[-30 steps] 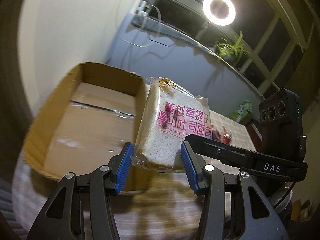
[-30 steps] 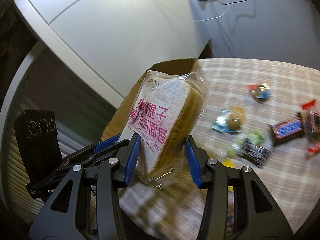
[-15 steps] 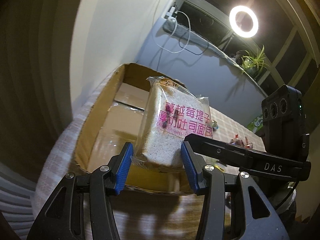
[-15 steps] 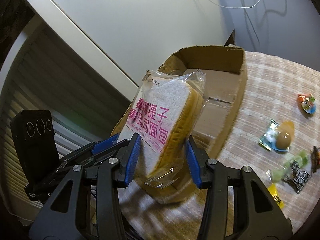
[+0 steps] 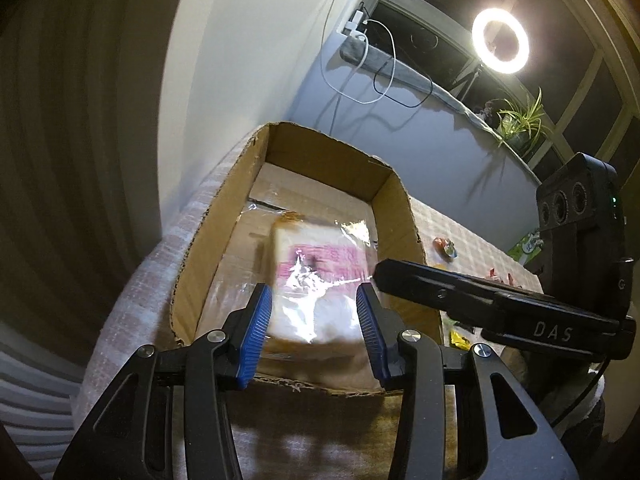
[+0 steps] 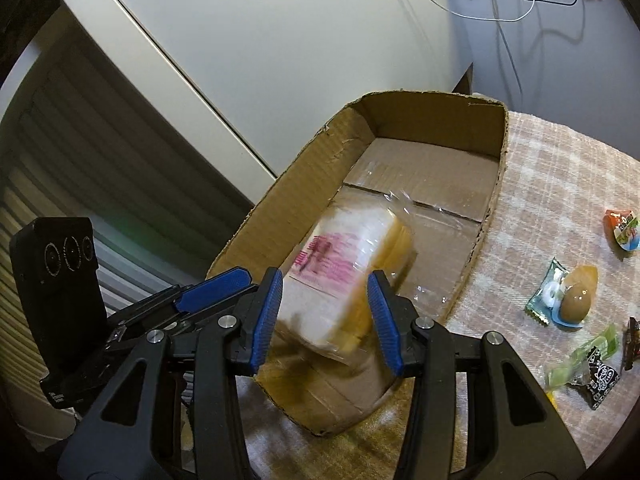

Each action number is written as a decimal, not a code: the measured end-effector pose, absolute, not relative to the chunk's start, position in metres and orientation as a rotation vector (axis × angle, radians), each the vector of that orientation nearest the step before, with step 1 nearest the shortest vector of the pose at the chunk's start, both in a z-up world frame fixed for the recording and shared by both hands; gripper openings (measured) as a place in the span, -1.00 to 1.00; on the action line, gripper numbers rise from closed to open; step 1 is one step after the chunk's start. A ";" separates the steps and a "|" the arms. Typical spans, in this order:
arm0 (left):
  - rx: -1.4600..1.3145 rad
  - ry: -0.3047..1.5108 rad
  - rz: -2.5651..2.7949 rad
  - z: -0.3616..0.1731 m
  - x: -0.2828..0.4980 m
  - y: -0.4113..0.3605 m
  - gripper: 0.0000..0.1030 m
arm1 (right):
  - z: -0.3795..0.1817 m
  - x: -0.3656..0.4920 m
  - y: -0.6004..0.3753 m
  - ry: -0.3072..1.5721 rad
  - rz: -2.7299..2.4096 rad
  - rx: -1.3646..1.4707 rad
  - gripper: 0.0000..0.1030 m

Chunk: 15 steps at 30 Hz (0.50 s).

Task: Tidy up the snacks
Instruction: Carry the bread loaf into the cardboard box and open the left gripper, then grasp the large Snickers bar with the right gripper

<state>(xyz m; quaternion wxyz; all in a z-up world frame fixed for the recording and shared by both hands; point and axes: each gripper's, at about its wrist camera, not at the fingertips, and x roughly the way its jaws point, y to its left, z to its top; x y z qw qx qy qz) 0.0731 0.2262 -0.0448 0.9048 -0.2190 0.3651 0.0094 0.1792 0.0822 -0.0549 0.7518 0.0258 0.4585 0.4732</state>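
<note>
Several wrapped sweets [image 6: 568, 300] lie loose on the checked tablecloth [image 6: 560, 184] at three to four o'clock of the cardboard box [image 6: 496, 208], well apart from it, with a red-topped one [image 6: 622, 232] farther out. Nothing blocks the box mouth. Inside it, the bagged toast bread [image 5: 316, 280] shows blurred, tilted, over the taped floor; whether it rests there cannot be told. Left gripper [image 5: 316, 330] hangs at the box's six o'clock rim, its jaws closing, pads clear of the bag. Right gripper [image 6: 326, 318] stands released too, the bag beyond its pads. At twelve o'clock a white wall, dangling cables [image 5: 376, 80], a ring light [image 5: 500, 40] and a potted plant [image 5: 520, 124] on the sill.
</note>
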 end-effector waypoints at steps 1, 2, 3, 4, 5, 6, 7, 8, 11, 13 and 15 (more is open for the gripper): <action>-0.454 0.753 0.023 -0.044 0.073 0.227 -0.20 | -0.054 0.180 0.081 0.997 1.027 0.058 -0.08; -0.453 0.751 0.025 -0.044 0.072 0.227 -0.20 | -0.054 0.181 0.080 0.994 1.021 0.057 -0.08; -0.452 0.750 0.028 -0.043 0.071 0.227 -0.20 | -0.053 0.181 0.079 0.992 1.018 0.057 -0.08; -0.450 0.749 0.029 -0.042 0.071 0.226 -0.20 | -0.053 0.182 0.077 0.990 1.018 0.058 -0.08; -0.448 0.747 0.030 -0.041 0.069 0.226 -0.20 | -0.052 0.183 0.076 0.989 1.017 0.058 -0.08; -0.445 0.744 0.031 -0.040 0.068 0.225 -0.20 | -0.050 0.182 0.073 0.984 1.014 0.057 -0.08; -0.443 0.741 0.032 -0.039 0.067 0.225 -0.20 | -0.049 0.182 0.070 0.980 1.010 0.058 -0.08; -0.442 0.738 0.031 -0.038 0.066 0.224 -0.20 | -0.046 0.179 0.064 0.975 1.009 0.060 -0.08; -0.435 0.734 0.025 -0.035 0.063 0.219 -0.20 | -0.042 0.175 0.052 0.962 0.997 0.062 -0.08; -0.425 0.732 0.019 -0.033 0.062 0.215 -0.20 | -0.040 0.173 0.044 0.955 0.985 0.060 -0.08; -0.414 0.730 0.011 -0.031 0.060 0.208 -0.20 | -0.037 0.172 0.034 0.947 0.972 0.057 -0.08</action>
